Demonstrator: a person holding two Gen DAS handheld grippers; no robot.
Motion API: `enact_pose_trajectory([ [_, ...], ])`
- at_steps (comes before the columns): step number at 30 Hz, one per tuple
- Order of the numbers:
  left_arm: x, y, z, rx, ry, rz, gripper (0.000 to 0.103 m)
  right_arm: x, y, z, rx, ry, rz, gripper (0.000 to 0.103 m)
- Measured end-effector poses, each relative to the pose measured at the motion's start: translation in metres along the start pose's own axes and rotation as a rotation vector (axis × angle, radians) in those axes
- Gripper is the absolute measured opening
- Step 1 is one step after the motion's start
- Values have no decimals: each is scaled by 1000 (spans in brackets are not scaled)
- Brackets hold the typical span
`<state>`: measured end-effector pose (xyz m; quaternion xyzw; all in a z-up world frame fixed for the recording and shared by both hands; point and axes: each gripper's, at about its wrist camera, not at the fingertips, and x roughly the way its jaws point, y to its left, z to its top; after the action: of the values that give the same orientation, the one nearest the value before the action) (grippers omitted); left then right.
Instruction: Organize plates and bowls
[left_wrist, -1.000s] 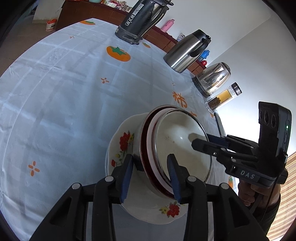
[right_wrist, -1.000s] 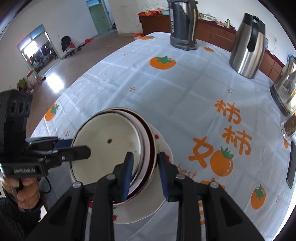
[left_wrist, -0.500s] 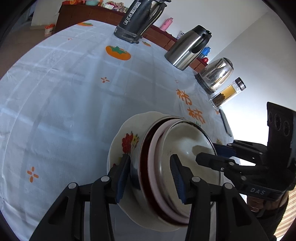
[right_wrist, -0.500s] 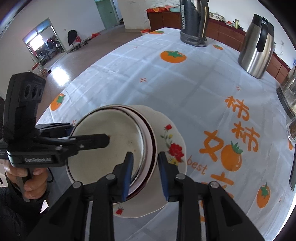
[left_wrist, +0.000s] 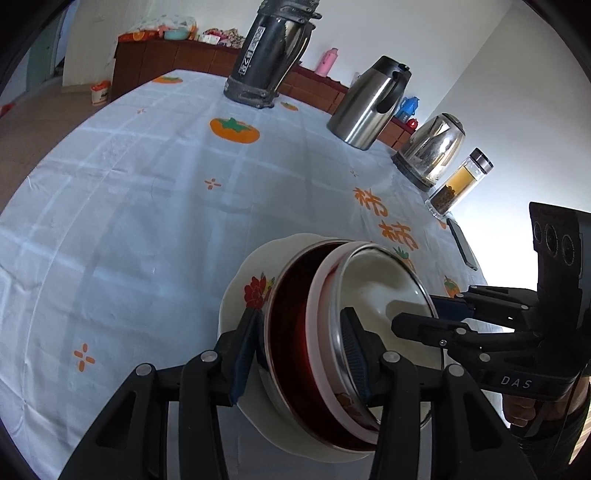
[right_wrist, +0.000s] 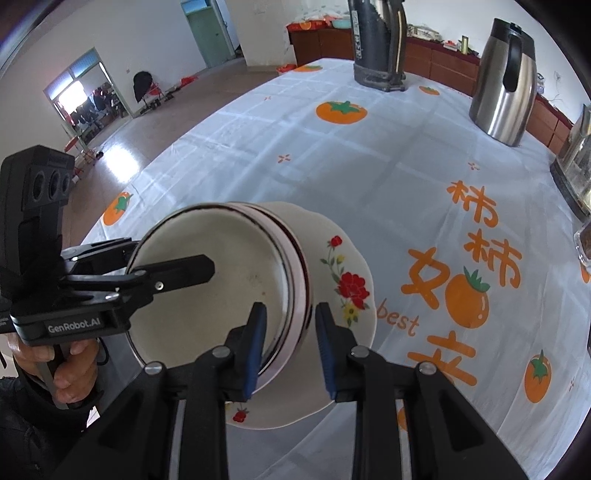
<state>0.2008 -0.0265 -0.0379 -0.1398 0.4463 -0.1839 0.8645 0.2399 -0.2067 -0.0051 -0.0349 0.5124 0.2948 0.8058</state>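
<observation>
Bowls (left_wrist: 373, 295) on plate (left_wrist: 251, 273): left gripper (left_wrist: 303, 350) and right gripper (right_wrist: 288, 332) each pinch the stack's rim from opposite sides.

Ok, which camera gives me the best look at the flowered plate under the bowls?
The right wrist view. There the flowered plate shows a broad stretch of rim with red flowers, beside the stacked bowls. In the left wrist view the plate is mostly hidden behind the bowls, leaving only its far rim and one flower.

black thermos (left_wrist: 271, 55) | steel jug (left_wrist: 369, 101) | kettle (left_wrist: 432, 147) | tea bottle (left_wrist: 458, 182) | phone (left_wrist: 461, 245) | persimmon tablecloth (left_wrist: 147, 206)
</observation>
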Motion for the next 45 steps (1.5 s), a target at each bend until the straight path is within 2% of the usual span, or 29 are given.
enact_pose_trajectory([
  [3,-7,-5,-2,36,-35,18,49,-6,5,-8,-21,-47,-19,29],
  [7,-24,-14,-1,85,-126,76,65,-11,10,-16,-29,-72,-43,32],
  [10,-32,-18,0,113,-180,121,68,-15,8,-19,-13,-89,-35,36],
  [12,-34,-20,0,128,-192,140,68,-19,6,-21,-4,-110,-36,43],
  [17,-42,-17,-2,122,-258,230,69,-32,3,-30,19,-175,-81,52],
  [19,-49,-15,-3,108,-290,242,69,-41,2,-34,23,-226,-121,52],
  [22,-58,-17,-2,105,-355,271,69,-58,4,-41,16,-358,-212,58],
  [24,-63,-20,-2,114,-383,284,69,-68,5,-45,22,-448,-258,68],
  [28,-70,-27,-2,133,-437,284,70,-81,3,-50,53,-593,-292,69],
  [33,-71,-33,0,140,-456,290,73,-88,-1,-51,71,-700,-309,76],
  [38,-74,-46,-5,172,-479,297,73,-92,-3,-52,60,-778,-336,78],
  [42,-74,-57,-5,195,-487,305,74,-95,-10,-55,68,-811,-340,83],
  [45,-74,-64,-6,201,-496,310,75,-96,-16,-59,81,-836,-350,84],
])
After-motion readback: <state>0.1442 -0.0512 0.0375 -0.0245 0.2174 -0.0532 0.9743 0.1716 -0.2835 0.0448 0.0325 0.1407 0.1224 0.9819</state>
